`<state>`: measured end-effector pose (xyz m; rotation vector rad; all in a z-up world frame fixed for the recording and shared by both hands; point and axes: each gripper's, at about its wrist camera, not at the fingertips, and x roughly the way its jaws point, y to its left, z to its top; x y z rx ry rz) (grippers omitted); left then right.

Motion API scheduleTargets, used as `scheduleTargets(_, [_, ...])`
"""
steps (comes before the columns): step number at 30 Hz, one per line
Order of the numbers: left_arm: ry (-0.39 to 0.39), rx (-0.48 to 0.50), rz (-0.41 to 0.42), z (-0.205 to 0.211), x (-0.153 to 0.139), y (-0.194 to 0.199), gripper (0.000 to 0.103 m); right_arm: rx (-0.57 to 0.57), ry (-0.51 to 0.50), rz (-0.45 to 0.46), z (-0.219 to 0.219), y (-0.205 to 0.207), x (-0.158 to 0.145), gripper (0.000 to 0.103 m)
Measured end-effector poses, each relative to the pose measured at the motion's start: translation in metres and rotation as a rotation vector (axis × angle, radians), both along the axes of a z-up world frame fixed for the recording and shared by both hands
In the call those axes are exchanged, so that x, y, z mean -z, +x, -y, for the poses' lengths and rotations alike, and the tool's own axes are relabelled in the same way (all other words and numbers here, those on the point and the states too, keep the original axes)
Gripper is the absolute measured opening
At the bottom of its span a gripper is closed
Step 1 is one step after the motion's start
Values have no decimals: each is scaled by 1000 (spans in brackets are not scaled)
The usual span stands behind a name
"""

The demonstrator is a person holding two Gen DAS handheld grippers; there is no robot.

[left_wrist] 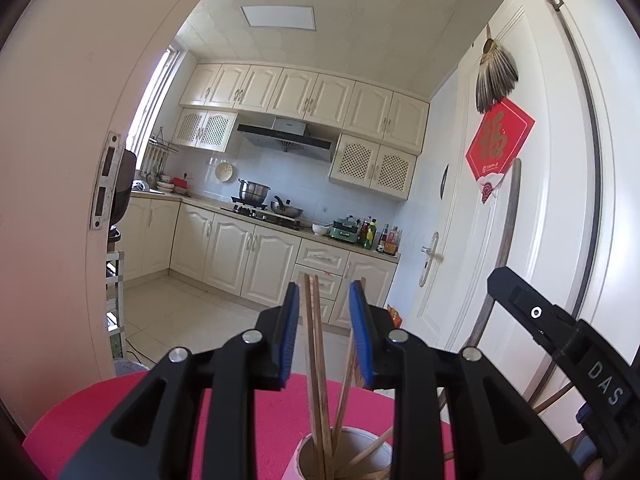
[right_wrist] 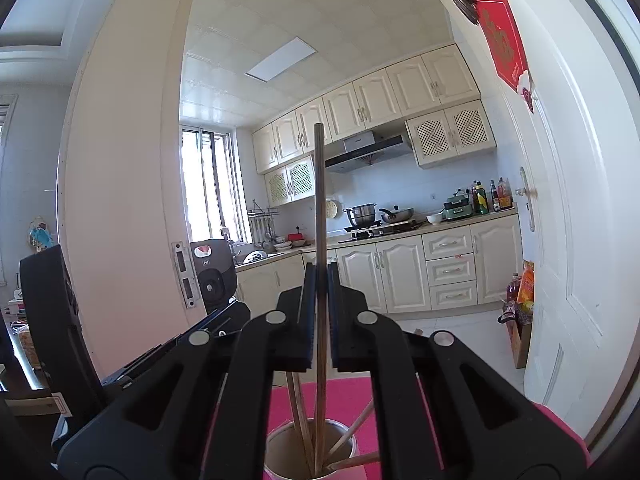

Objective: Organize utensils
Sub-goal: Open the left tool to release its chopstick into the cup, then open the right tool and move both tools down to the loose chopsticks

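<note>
A cylindrical holder cup (left_wrist: 308, 454) stands on a pink mat (left_wrist: 100, 416) and holds several wooden chopsticks. My left gripper (left_wrist: 325, 334) is open; two upright chopsticks (left_wrist: 314, 344) stand between its blue pads, untouched. My right gripper (right_wrist: 321, 316) is shut on one dark wooden chopstick (right_wrist: 319, 200), held upright with its lower end inside the cup (right_wrist: 280, 450). Other chopsticks (right_wrist: 352, 428) lean in the cup. The right gripper's body shows in the left wrist view (left_wrist: 568, 340), at the right.
Beyond an open doorway lies a kitchen with cream cabinets (left_wrist: 248, 256), a stove with pots (left_wrist: 256, 192) and bottles (left_wrist: 376, 236). A white door (left_wrist: 532, 200) with a red decoration (left_wrist: 500, 140) stands at the right. A chair back (left_wrist: 508, 248) rises behind the table.
</note>
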<state>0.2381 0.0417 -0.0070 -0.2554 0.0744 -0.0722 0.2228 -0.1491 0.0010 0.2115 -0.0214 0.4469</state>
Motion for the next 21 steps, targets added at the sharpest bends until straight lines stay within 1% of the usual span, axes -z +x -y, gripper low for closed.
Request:
scheduleTargets(3, [7,-7,-15,-1,-2,-2,27,3,-10,-10,-1,-1,0,7])
scheduleTargets(5, [4,-10,-21,-1,-5,-4,32,5,-10,-24,0,-1,-1,7])
scheduleTargets(8, [12,-9,-35,0,-9,-8,36,17,-18,-27,1,-4,-4,7])
scheduleTargets(11, [26,-13,-42,2,-14,-15,39,23,-20,-23,2,-9,-9,11])
scheduleTargets(15, [37,-7,-51,2,-21,-29,39,34,-33,-12,5,-21,-17,11])
scheduleTargets(21, [54,-10,-57,2,-32,-60,39,50,-54,-7,14,-48,-26,11])
